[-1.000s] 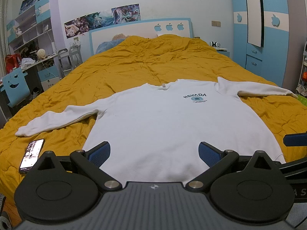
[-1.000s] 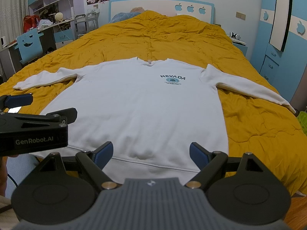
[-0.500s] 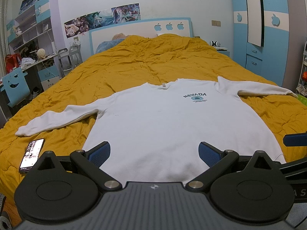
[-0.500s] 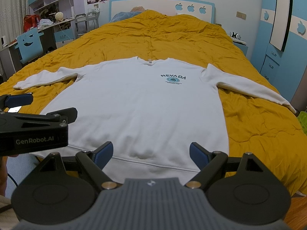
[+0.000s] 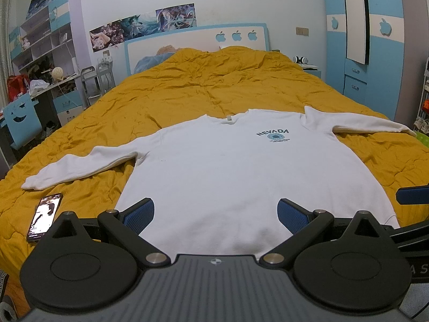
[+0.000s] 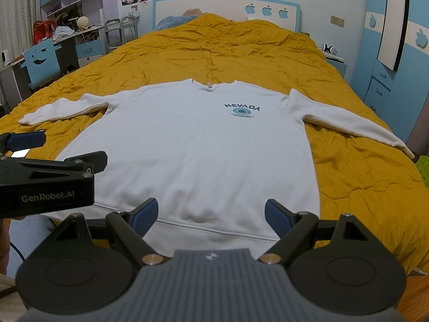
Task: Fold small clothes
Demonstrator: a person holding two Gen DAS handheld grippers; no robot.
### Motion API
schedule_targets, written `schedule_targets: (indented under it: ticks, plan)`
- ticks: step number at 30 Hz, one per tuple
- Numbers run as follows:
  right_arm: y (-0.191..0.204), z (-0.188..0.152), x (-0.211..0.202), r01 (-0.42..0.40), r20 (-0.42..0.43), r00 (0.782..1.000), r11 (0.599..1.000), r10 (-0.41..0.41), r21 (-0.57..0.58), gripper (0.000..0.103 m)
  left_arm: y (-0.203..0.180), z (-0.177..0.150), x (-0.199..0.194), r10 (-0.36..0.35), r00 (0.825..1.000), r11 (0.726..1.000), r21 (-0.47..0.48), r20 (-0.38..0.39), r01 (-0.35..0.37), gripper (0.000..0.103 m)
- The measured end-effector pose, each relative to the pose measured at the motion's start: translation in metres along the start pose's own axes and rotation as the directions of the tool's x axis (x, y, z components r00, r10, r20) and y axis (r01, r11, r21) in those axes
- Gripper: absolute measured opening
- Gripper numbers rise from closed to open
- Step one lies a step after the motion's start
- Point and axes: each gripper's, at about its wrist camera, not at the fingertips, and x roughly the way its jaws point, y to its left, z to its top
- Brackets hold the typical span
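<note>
Taking the white sweatshirt [image 5: 228, 166] as the landmark and working from its left: a single phone [image 5: 44, 216] lies face up on the orange bedspread [image 5: 203, 88], just below the cuff of the left sleeve [image 5: 77, 161]. That sleeve stretches straight out from the shoulder, flat on the cover. The body of the sweatshirt lies spread front-up near the foot of the bed, collar toward the headboard, with one small NEVADA print [image 6: 242, 109] on the chest right of centre. The right sleeve [image 6: 346, 123] runs out toward the bed's right edge, also flat.

Below the hem, the left gripper [image 5: 215, 212] hovers with its jaws wide apart and nothing between them — the blue pads sit over the lower cloth without pinching it. The right gripper [image 6: 211, 214] is the same: jaws spread wide, empty, poised just short of the hem band [image 6: 214, 229].

By my reading the folding has not begun. No crease, no sleeve turned in, no half laid over. All of it is left: both sleeves in, then the body folded.

Count: one sweatshirt, two sleeves, one phone, two grippers.
</note>
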Motion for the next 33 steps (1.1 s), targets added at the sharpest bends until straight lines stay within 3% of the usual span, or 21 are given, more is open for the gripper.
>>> schedule_targets:
  ticks: [9, 16, 22, 28, 33]
  plan:
    - [0.0, -0.002, 0.002, -0.002, -0.005, 1.0, 1.0, 0.002, 0.0, 0.083, 0.0, -0.001, 0.001, -0.002, 1.0, 1.0, -0.002, -0.003, 0.002, 0.103]
    - [-0.001, -0.005, 0.01, 0.003, -0.004, 1.0, 1.0, -0.003, 0.007, 0.083, 0.009, -0.005, 0.012, -0.045, 0.999, 0.998, -0.035, -0.006, 0.044, 0.103]
    - [-0.014, 0.003, 0.014, -0.004, 0.077, 0.997, 0.999, 0.0, 0.04, 0.083, 0.033, 0.004, 0.023, -0.108, 0.994, 0.986, -0.124, 0.036, 0.112, 0.103]
    - [-0.032, 0.025, 0.022, -0.021, 0.171, 0.985, 0.999, 0.013, 0.049, 0.083, 0.064, 0.022, 0.042, -0.046, 0.995, 0.981, -0.184, 0.088, 0.061, 0.103]
    - [-0.049, 0.05, 0.048, -0.082, 0.177, 0.982, 0.994, 0.068, 0.072, 0.083, 0.107, 0.037, 0.065, 0.009, 0.995, 0.97, -0.243, 0.098, 0.016, 0.103]
